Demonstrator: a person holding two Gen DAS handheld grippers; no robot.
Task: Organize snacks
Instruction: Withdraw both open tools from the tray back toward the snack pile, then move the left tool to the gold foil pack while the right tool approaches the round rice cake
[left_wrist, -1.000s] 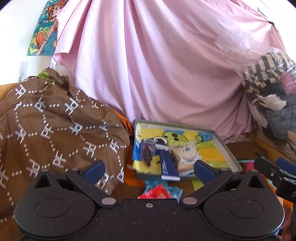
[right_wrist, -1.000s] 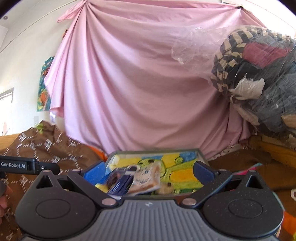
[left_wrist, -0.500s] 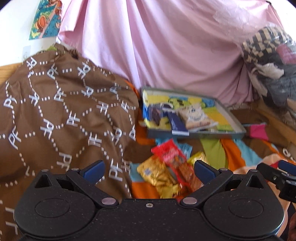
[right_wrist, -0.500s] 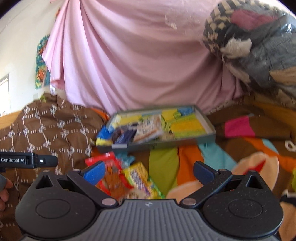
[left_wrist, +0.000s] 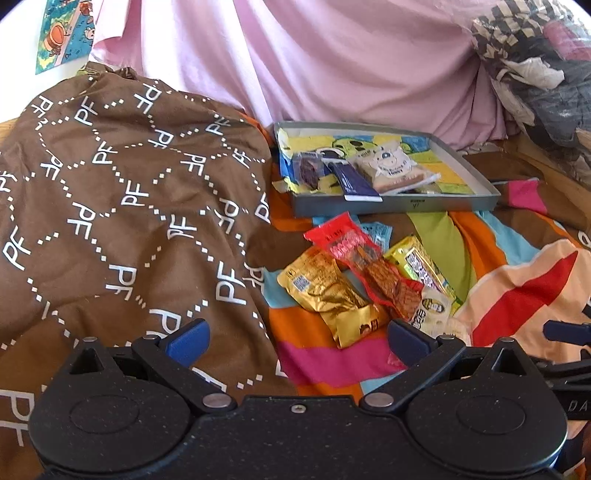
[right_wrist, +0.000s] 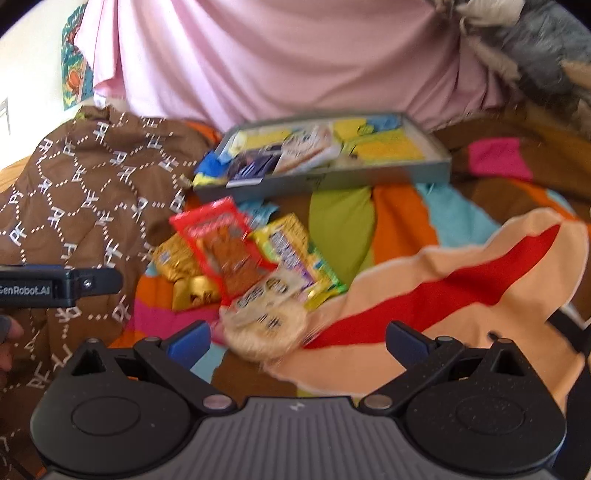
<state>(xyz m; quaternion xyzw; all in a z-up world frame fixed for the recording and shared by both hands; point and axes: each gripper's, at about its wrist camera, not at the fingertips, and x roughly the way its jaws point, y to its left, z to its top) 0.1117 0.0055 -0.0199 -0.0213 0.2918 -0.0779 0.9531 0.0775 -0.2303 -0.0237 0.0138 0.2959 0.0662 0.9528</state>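
A pile of snacks lies on the striped bedspread: a gold packet (left_wrist: 330, 291) (right_wrist: 177, 260), a red packet (left_wrist: 364, 264) (right_wrist: 221, 243), a yellow packet (left_wrist: 421, 267) (right_wrist: 291, 245) and a clear pack of round crackers (right_wrist: 266, 321) (left_wrist: 434, 308). Behind them a grey tray (left_wrist: 391, 205) (right_wrist: 332, 179) holds a dark blue bar (left_wrist: 351, 179), a dark small pack (left_wrist: 308, 171) and a white sandwich-biscuit pack (left_wrist: 391, 168). My left gripper (left_wrist: 297, 339) hangs open just before the gold packet. My right gripper (right_wrist: 297, 338) is open, with the cracker pack between its fingertips' line, untouched.
A brown patterned quilt (left_wrist: 110, 192) bulges on the left. A pink sheet (left_wrist: 332, 59) hangs behind the tray. A bag of clothes (left_wrist: 535, 74) sits at the far right. The bedspread (right_wrist: 443, 288) to the right of the pile is flat.
Both cameras tilted down and drew back from the tray. The snack pile on the bedspread came into view and now lies close before both open grippers.
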